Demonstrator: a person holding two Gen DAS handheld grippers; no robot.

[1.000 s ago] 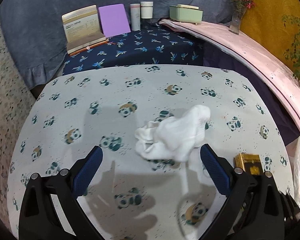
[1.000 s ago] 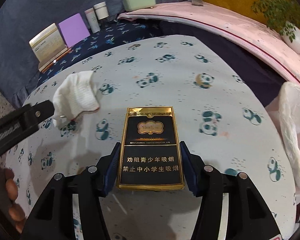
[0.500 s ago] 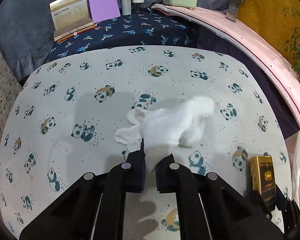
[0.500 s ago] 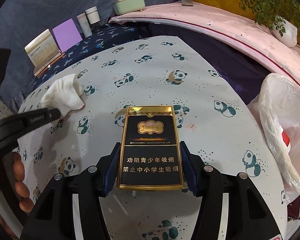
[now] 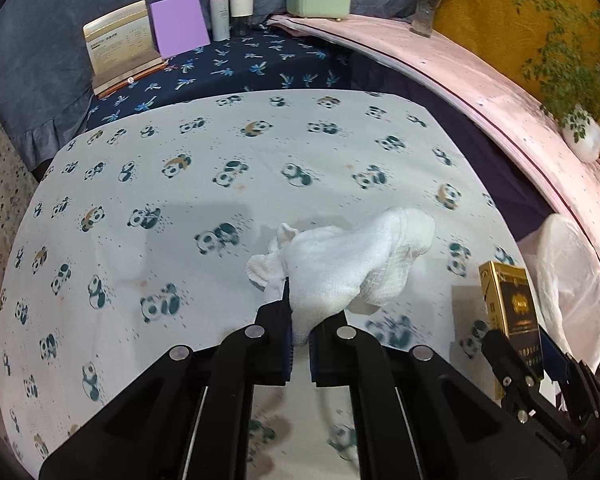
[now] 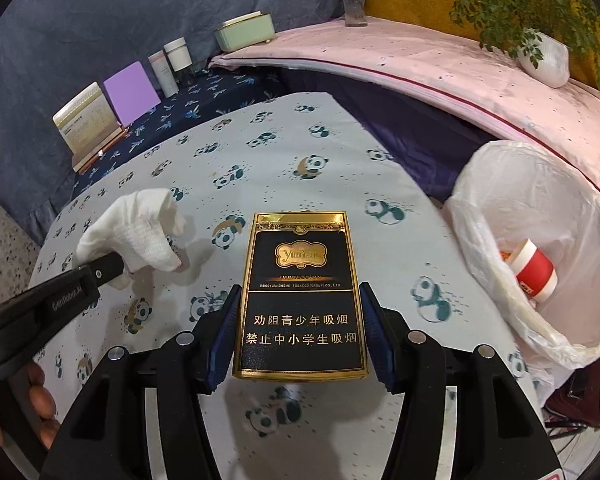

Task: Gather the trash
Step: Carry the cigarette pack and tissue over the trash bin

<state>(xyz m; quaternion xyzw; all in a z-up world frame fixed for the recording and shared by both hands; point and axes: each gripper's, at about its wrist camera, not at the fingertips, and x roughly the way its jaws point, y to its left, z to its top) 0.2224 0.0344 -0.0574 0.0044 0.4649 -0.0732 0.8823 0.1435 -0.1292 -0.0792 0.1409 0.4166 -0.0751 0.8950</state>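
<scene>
The crumpled white paper tissue point(image 5: 340, 264) sits at the centre of the left wrist view, its near end pinched between the almost closed fingers of the left gripper point(image 5: 299, 344), the rest hanging above the panda-print tablecloth point(image 5: 140, 168). The black and gold cigarette pack point(image 6: 302, 296) fills the middle of the right wrist view, clamped by its long edges in the right gripper point(image 6: 300, 332), whose blue pads point(image 6: 224, 332) stand a pack-width apart. The white plastic bin liner point(image 6: 512, 208) gapes at right of that frame, a red and white paper cup point(image 6: 534, 270) inside. Both pieces likely go there: carry each over the opening before releasing, tissue held firmly since its grip is thin.
</scene>
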